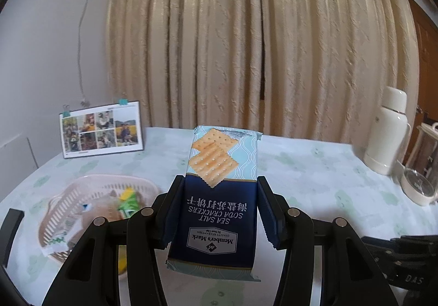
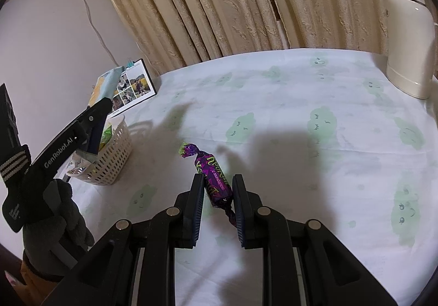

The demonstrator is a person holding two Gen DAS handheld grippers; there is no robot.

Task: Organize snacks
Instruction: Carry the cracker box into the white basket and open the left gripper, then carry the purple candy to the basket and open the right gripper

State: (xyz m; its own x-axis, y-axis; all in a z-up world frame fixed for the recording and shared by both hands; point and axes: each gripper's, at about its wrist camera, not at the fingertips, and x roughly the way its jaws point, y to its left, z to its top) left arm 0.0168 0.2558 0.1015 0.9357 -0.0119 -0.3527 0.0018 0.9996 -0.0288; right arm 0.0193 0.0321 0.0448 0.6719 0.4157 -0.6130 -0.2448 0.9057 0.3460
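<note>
Nearest us, our right claw [image 2: 217, 191] closes around a purple candy [image 2: 212, 177] lying on the tabletop [image 2: 301, 114]. Our left claw [image 1: 217, 210] clamps a cracker packet [image 1: 219, 196], held above the tabletop. Farther left sits a pink basket [image 1: 82, 191] with snacks inside.

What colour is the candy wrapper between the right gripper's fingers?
Purple with green lettering: candy, clearest in the right wrist view.
</note>
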